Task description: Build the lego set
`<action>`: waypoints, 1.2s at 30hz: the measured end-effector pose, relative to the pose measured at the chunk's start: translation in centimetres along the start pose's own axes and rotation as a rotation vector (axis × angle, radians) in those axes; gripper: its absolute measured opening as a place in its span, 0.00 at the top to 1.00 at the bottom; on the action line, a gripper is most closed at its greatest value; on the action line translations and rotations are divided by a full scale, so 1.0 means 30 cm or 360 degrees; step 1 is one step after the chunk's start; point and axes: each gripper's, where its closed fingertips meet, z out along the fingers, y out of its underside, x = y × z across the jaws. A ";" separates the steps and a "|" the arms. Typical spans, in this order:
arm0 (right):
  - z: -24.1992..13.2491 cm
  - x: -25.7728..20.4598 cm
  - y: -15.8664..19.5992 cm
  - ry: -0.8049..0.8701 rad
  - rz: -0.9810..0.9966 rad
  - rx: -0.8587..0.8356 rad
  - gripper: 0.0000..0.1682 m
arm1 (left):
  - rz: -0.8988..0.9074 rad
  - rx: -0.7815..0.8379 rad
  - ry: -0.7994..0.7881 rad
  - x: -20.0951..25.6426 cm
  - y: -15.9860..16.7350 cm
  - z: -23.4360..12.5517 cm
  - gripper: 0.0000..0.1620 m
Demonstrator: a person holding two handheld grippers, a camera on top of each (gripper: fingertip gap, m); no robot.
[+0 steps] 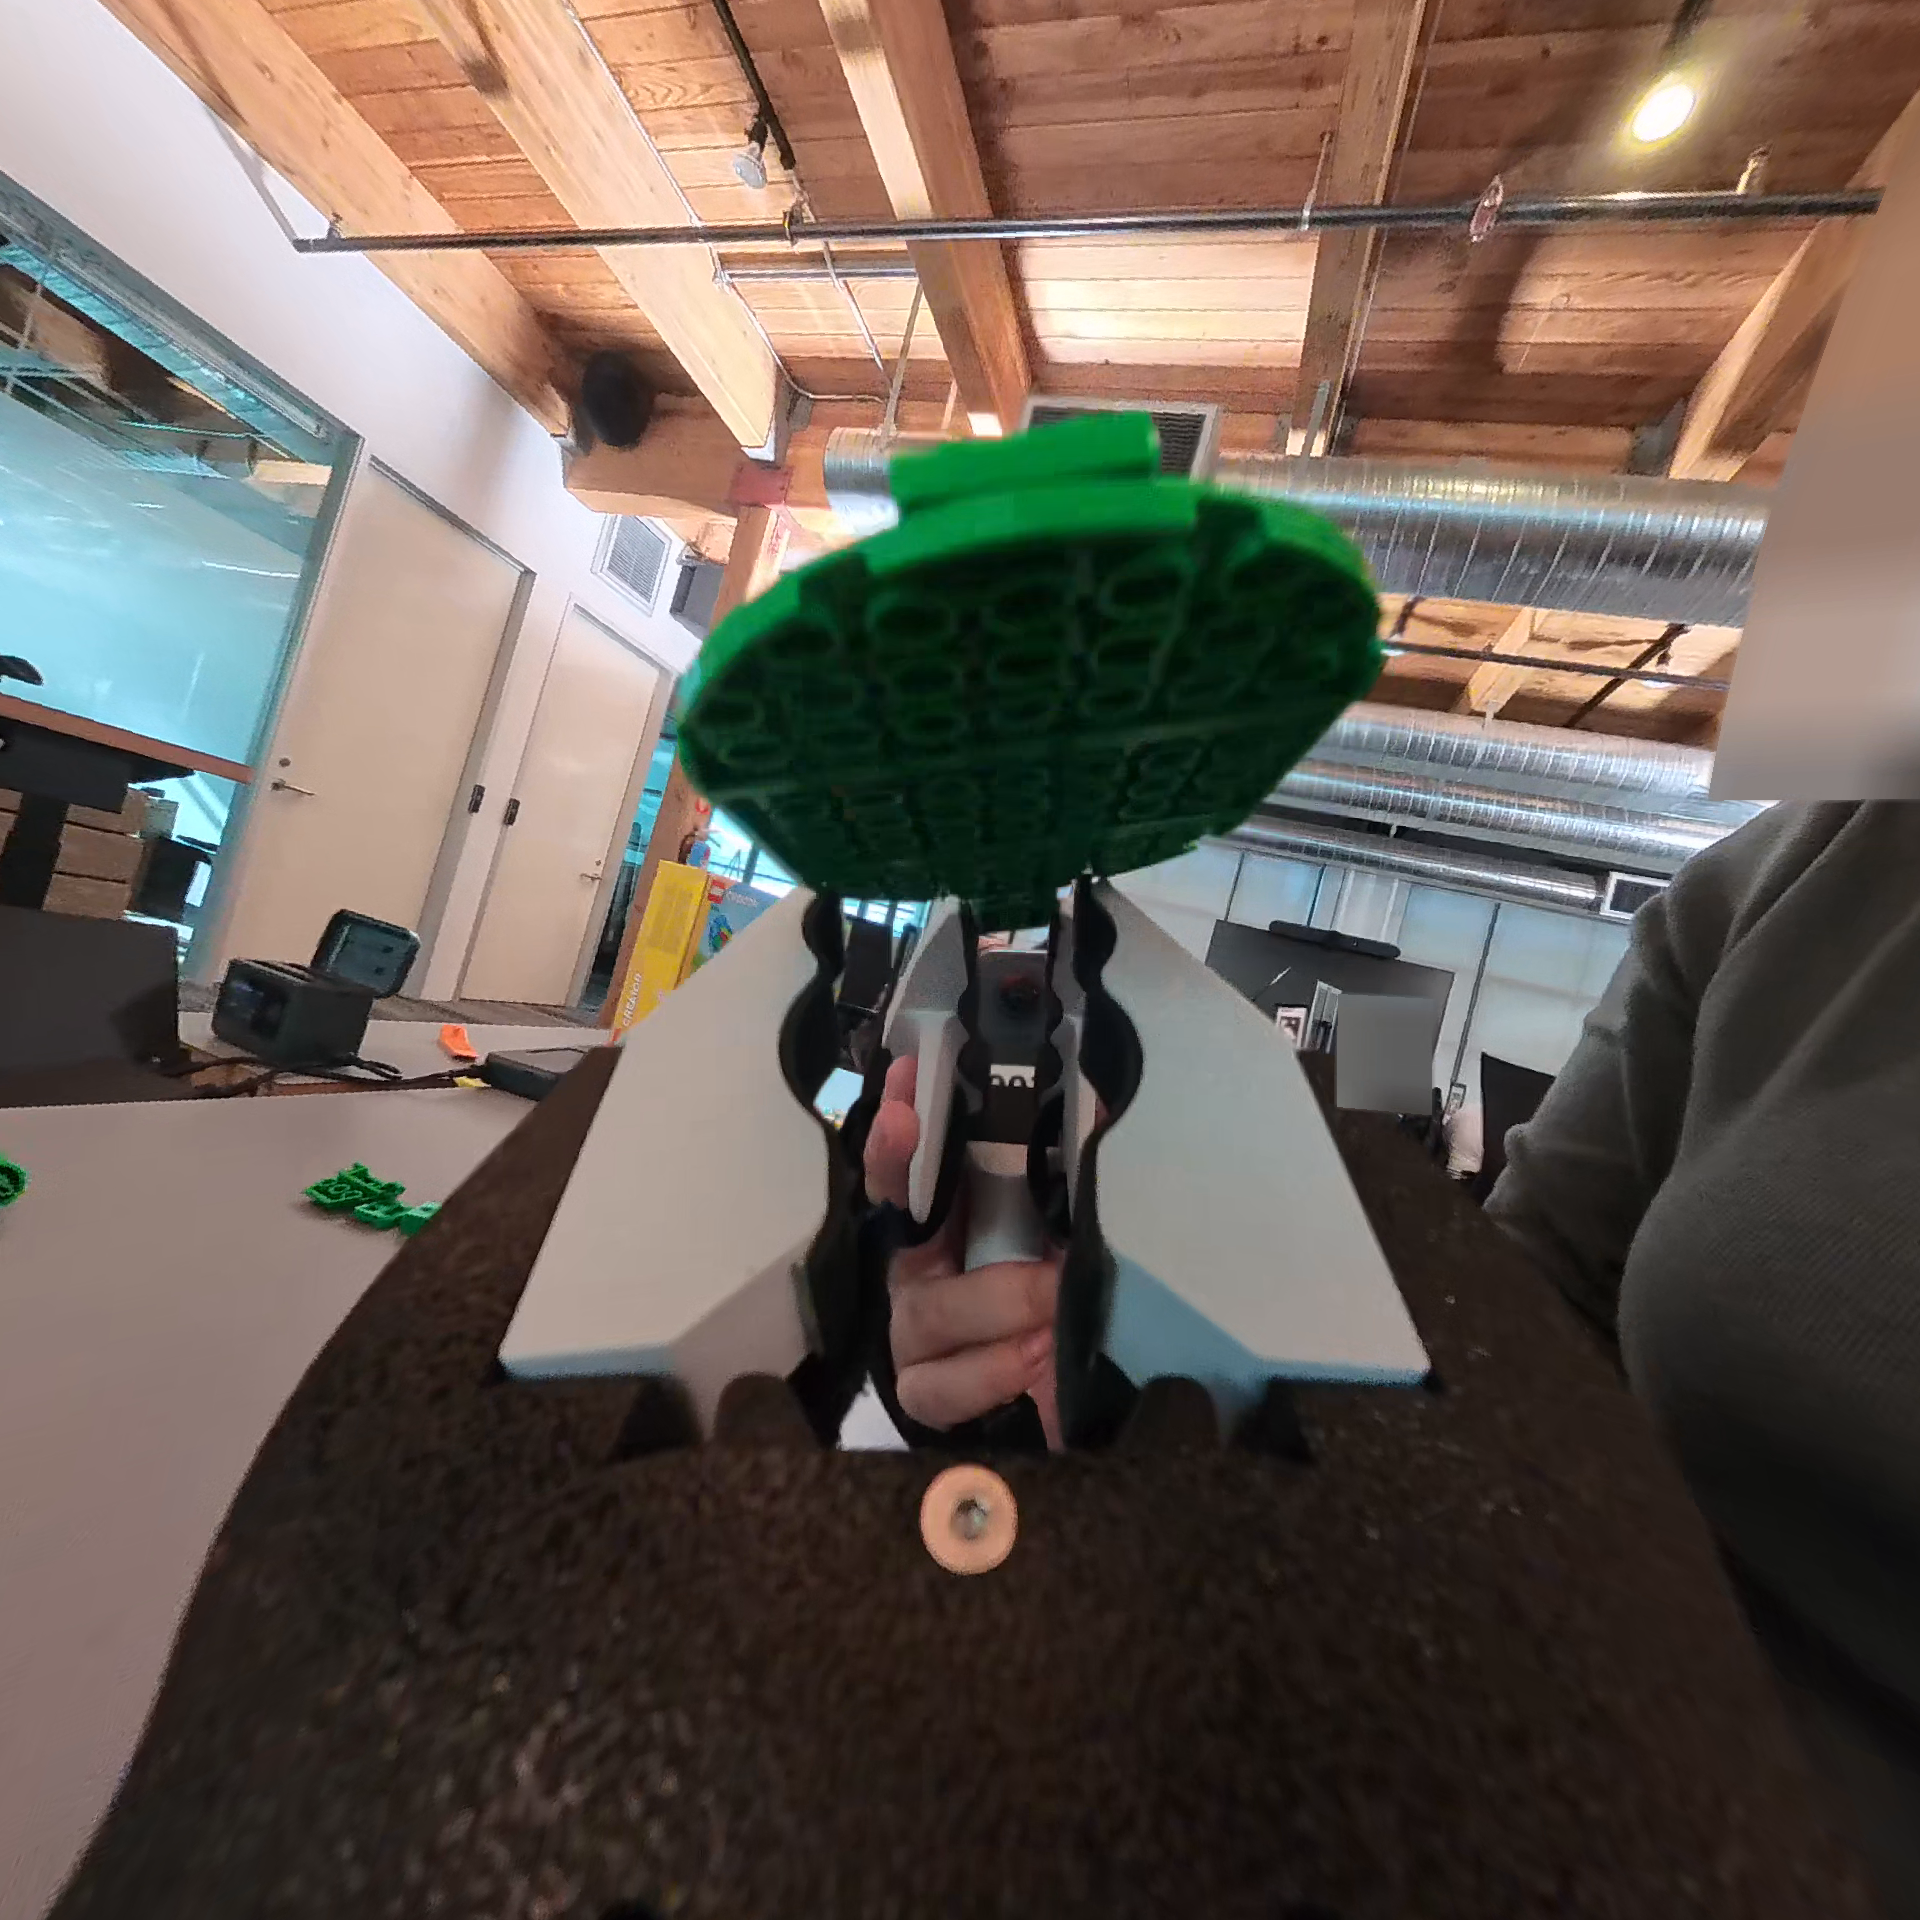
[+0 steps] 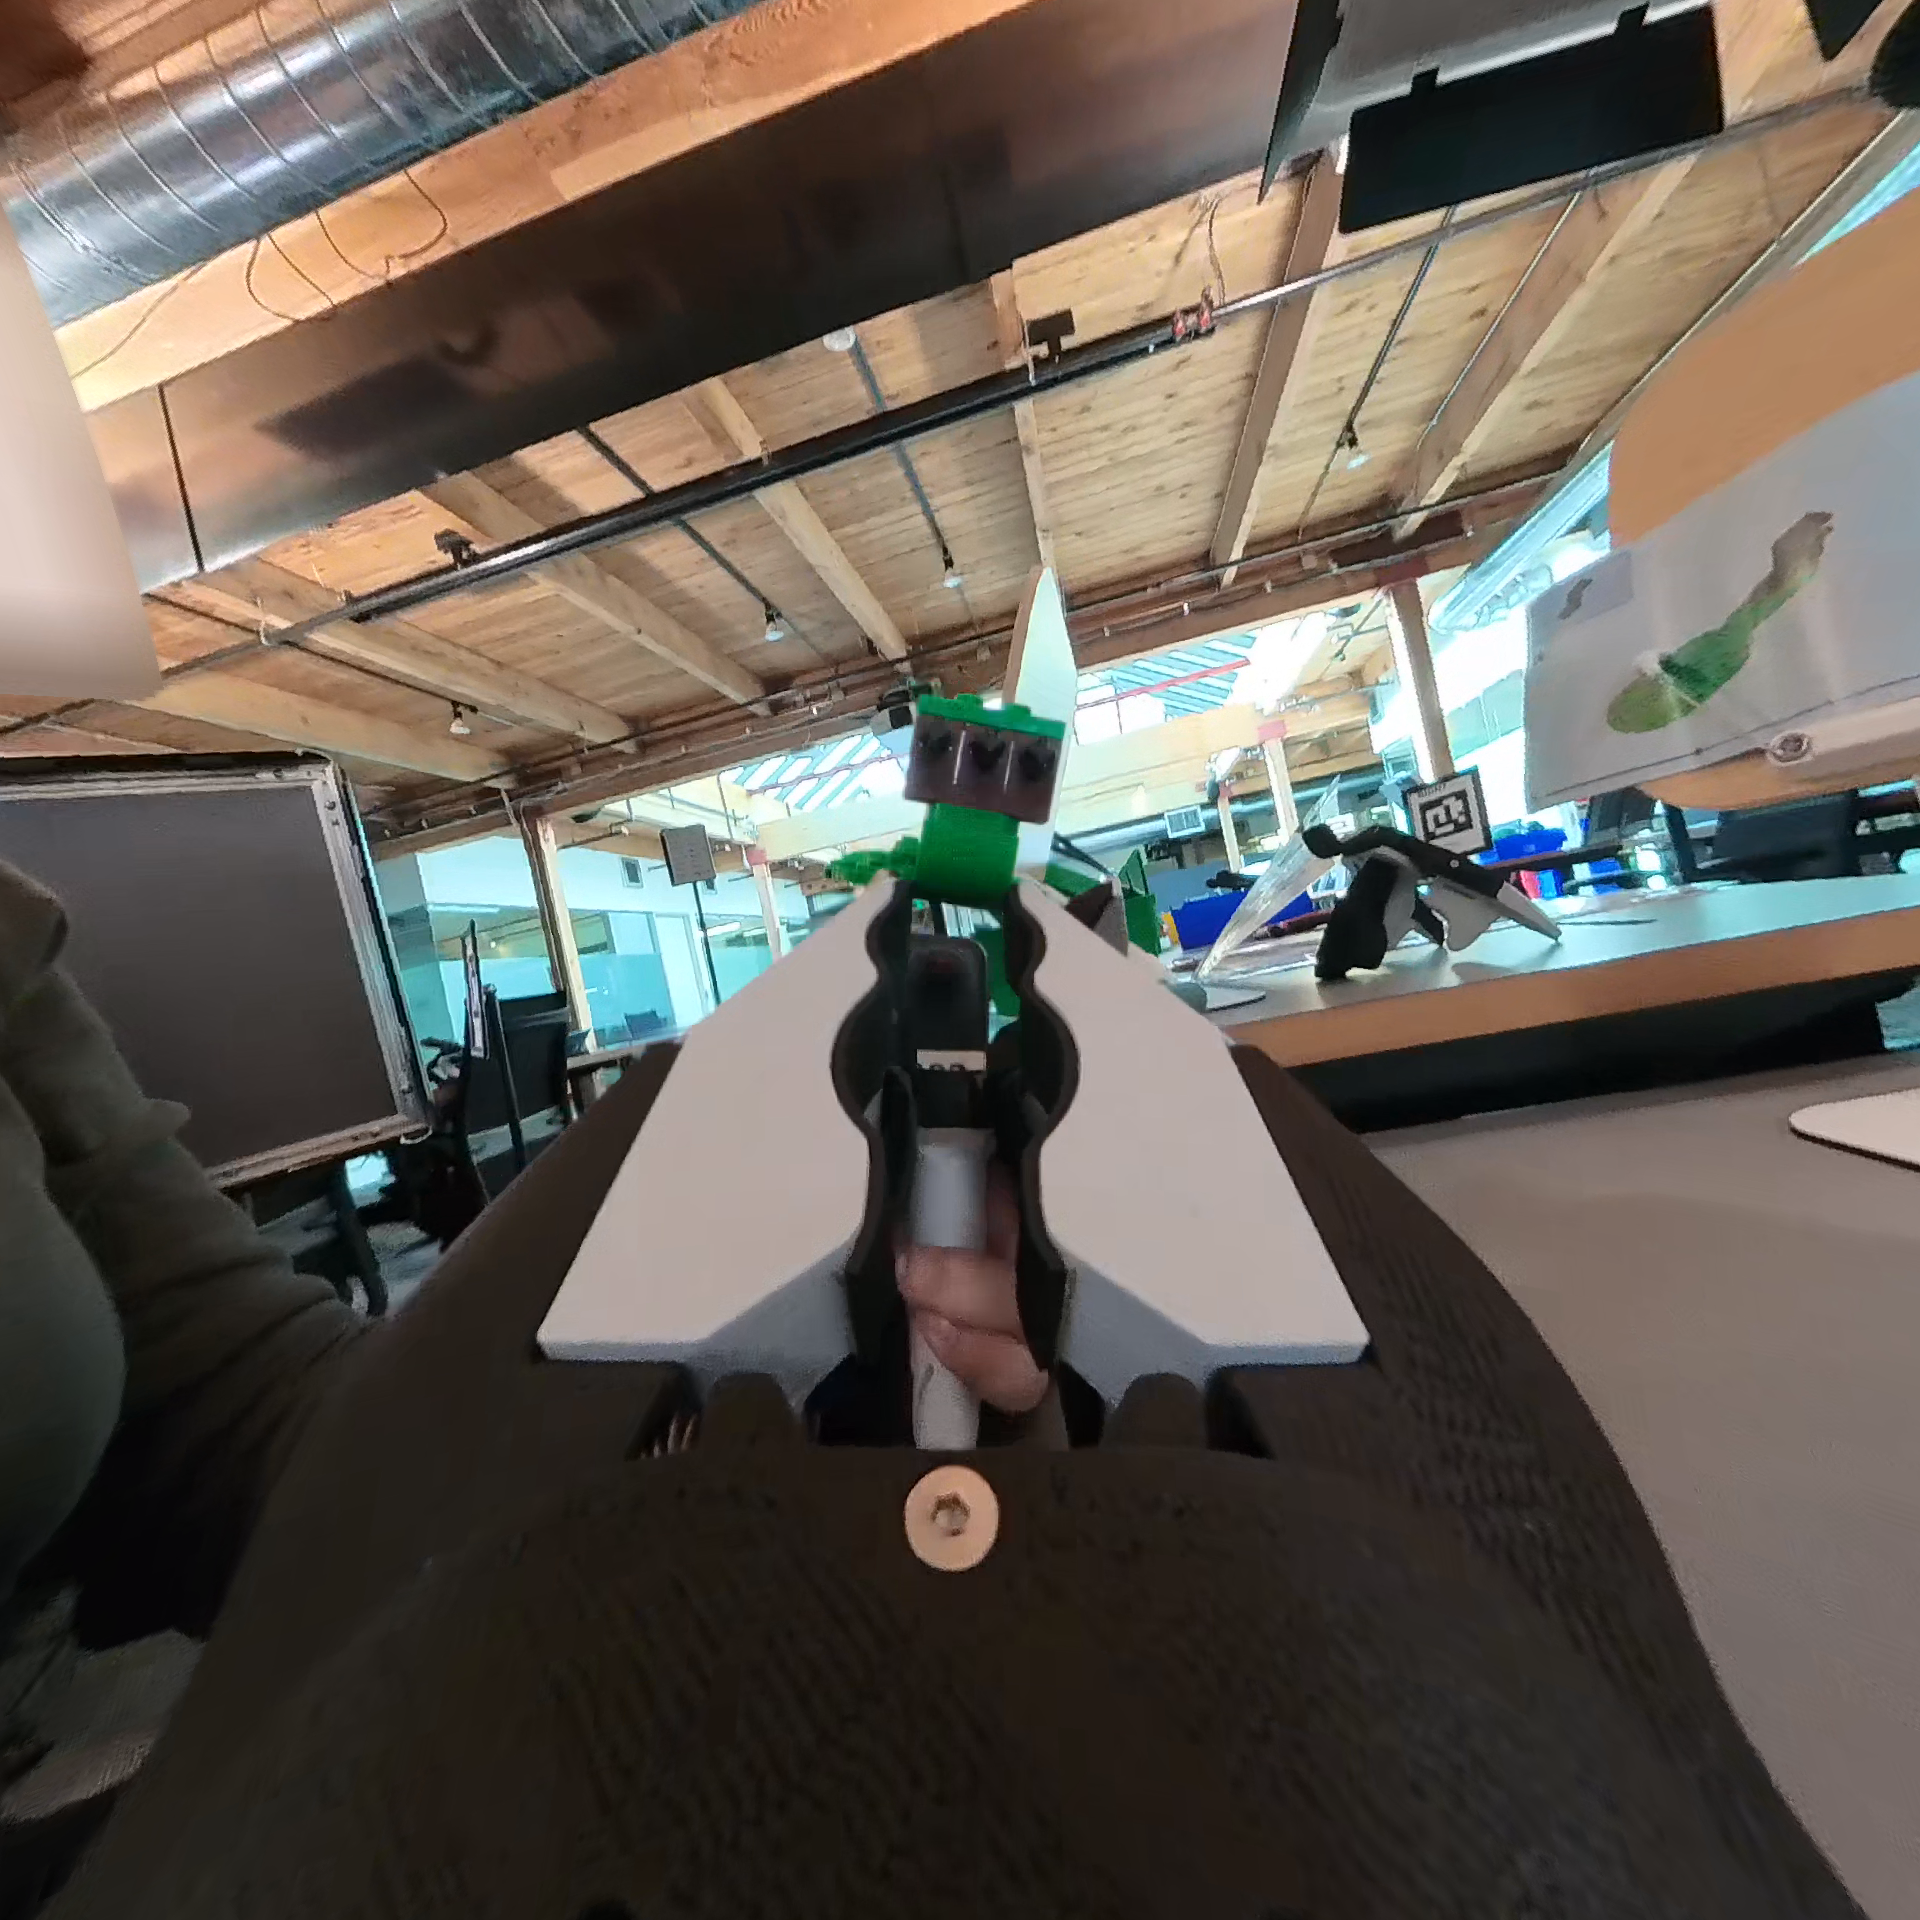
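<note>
My left gripper [image 1: 951, 906] points up toward the ceiling and is shut on the lower edge of a round green lego plate assembly [image 1: 1029, 675]. The plate's hollow underside faces the camera, and a smaller green plate [image 1: 1023, 457] sits on its far side. My right gripper [image 2: 961, 896] is shut on a small green stem-like build [image 2: 961, 844] topped by a dark brick [image 2: 982, 774] with three studs. The two grippers face each other at close range. Each shows between the other's fingers, with a hand on its handle.
Loose green pieces [image 1: 369, 1197] lie on the grey table [image 1: 156, 1351] at left, with black boxes [image 1: 301, 997] and a yellow lego box [image 1: 675, 945] behind. A person's grey sleeve [image 1: 1766, 1247] is at right. A spare gripper [image 2: 1403, 894] lies on a far desk. A white sheet [image 2: 1714, 665] hangs at upper right. Both grippers' tips are close together, under 4 cm apart.
</note>
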 end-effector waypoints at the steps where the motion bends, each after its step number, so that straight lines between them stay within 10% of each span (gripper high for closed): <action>1: 0.000 0.001 0.007 -0.0003 -0.0006 -0.0030 0.90 | 0.0017 0.0004 -0.0006 -0.001 -0.004 -0.003 0.74; 7: -0.025 0.030 0.033 0.0031 -0.0031 -0.0208 0.89 | 0.0037 0.0058 -0.0018 -0.008 -0.039 -0.030 0.76; 9: -0.036 0.043 0.033 0.0041 -0.0010 -0.0261 0.79 | 0.0049 0.0039 -0.0025 -0.018 -0.041 -0.047 1.00; 23: -0.138 0.273 0.028 0.0817 -0.0585 -0.0476 0.71 | 0.0275 -0.0118 -0.0768 -0.249 -0.027 -0.121 1.00; 36: -0.096 0.209 0.065 0.0712 -0.0809 -0.0534 0.73 | 0.0273 -0.0018 -0.0789 -0.235 -0.068 -0.156 1.00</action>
